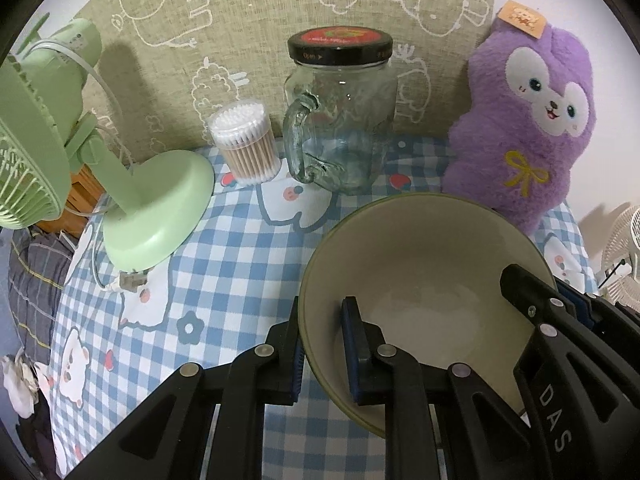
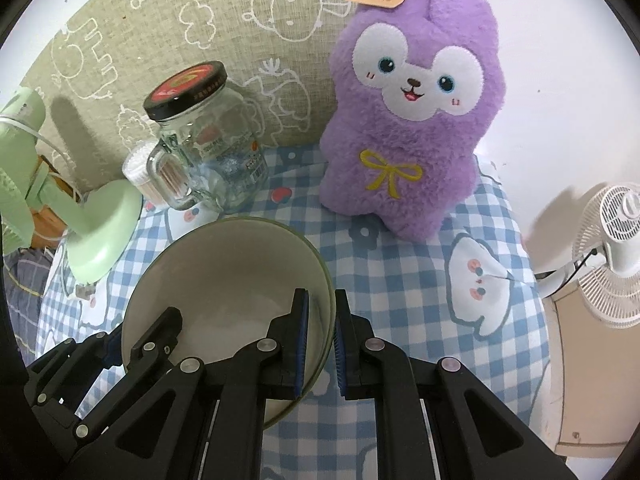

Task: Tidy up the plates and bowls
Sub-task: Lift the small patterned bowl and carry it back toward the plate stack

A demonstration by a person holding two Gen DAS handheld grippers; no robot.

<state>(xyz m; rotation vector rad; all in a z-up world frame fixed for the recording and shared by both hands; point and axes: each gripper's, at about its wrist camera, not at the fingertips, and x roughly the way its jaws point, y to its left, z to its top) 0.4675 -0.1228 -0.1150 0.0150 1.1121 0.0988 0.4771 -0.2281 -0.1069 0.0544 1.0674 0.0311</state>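
A cream bowl point(image 1: 424, 276) with a dark green rim is held between both grippers over the blue checked tablecloth point(image 1: 224, 264). My left gripper point(image 1: 323, 342) is shut on the bowl's left rim, one pad inside and one outside. In the right wrist view my right gripper point(image 2: 321, 338) is shut on the right rim of the same bowl point(image 2: 228, 276). Each gripper also shows in the other's view: the right gripper point(image 1: 532, 300) at the bowl's far side, the left gripper point(image 2: 136, 340) at its left edge. The bowl is empty inside.
A green desk fan point(image 1: 156, 208) stands at the left with its plug on the cloth. Behind the bowl are a tub of cotton swabs point(image 1: 246, 140) and a lidded glass jar mug point(image 1: 340, 120). A purple plush toy point(image 2: 408, 120) leans on the wall. A white fan point(image 2: 616, 256) stands off the table's right.
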